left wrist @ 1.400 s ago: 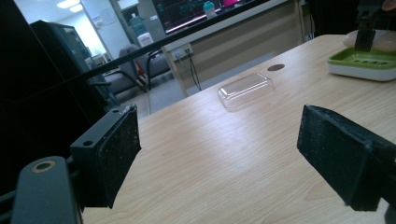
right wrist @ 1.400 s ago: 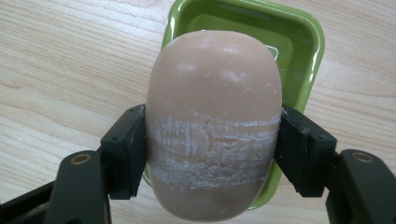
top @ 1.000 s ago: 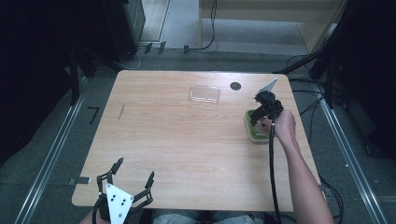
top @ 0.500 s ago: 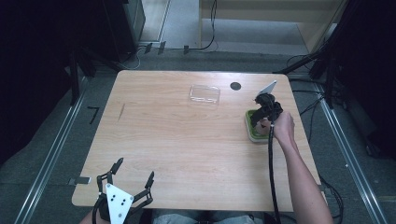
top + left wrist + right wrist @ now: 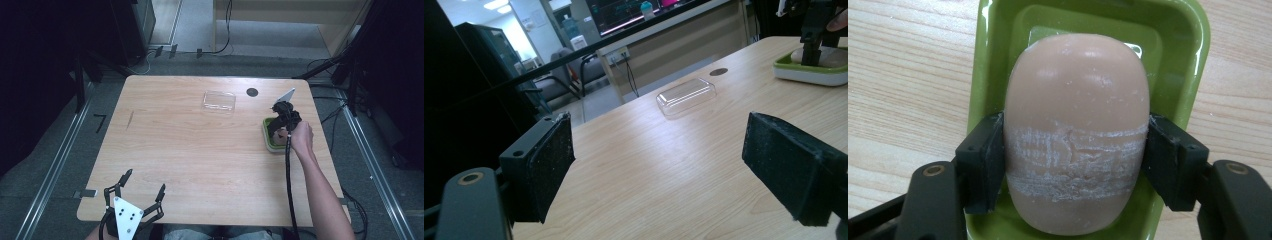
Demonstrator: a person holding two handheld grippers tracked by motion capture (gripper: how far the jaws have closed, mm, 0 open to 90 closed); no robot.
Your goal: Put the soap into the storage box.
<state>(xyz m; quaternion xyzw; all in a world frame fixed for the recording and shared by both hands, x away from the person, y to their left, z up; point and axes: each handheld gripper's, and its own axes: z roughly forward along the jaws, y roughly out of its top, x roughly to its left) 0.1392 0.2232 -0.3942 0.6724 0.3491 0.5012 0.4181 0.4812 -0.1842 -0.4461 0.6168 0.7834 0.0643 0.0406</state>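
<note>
A pinkish oval soap bar (image 5: 1075, 100) lies in a green soap dish (image 5: 1193, 45) near the table's right edge. My right gripper (image 5: 1075, 165) points straight down with its black pads (image 5: 985, 160) pressed on both sides of the soap, shut on it. From above, the right gripper (image 5: 282, 125) hangs over the dish (image 5: 269, 145). My left gripper (image 5: 145, 181) is open at the table's near left edge with nothing between its pads (image 5: 549, 160). In the left gripper view, the dish (image 5: 809, 75), soap (image 5: 836, 57) and right gripper (image 5: 811, 45) show far off.
A clear plastic lid (image 5: 219, 101) lies upside-up at the back middle of the wooden table (image 5: 200, 150); it is also in the left gripper view, lid (image 5: 686, 95). A small black round hole (image 5: 252, 92) sits just right of it. Cables trail on the floor behind.
</note>
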